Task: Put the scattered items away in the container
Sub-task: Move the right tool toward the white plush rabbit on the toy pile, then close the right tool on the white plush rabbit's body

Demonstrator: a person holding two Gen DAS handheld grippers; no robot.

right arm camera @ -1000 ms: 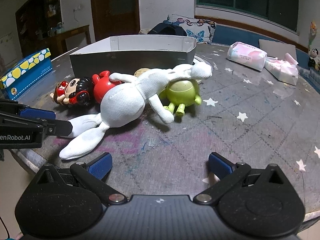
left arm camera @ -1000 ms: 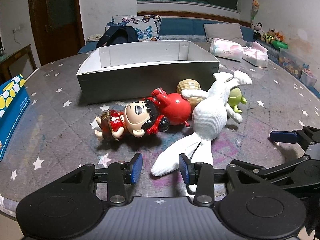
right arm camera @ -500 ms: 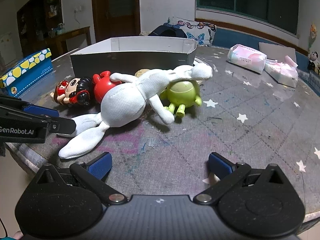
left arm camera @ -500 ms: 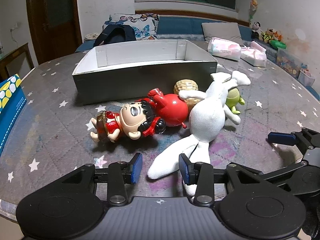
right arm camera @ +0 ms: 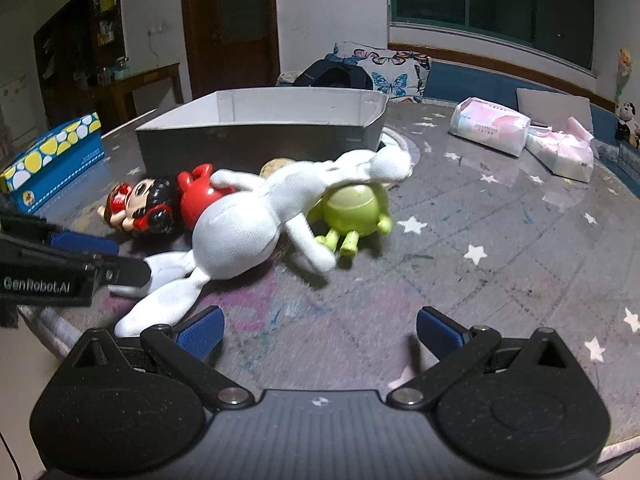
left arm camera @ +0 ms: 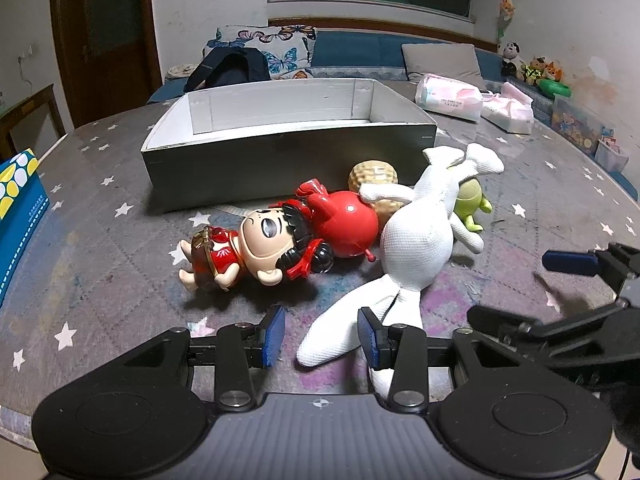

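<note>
On the star-printed table (left arm camera: 100, 240) before a sofa (left arm camera: 360, 46), both grippers' fingers gape, holding nothing.

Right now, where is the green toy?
In the right wrist view the green toy lies centre table, tucked under the white plush doll, just in front of the grey box.

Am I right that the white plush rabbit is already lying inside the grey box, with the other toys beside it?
Not quite. The left wrist view shows the white plush rabbit lying on the table in front of the grey box, not inside it. The other toys do lie beside it.
</note>
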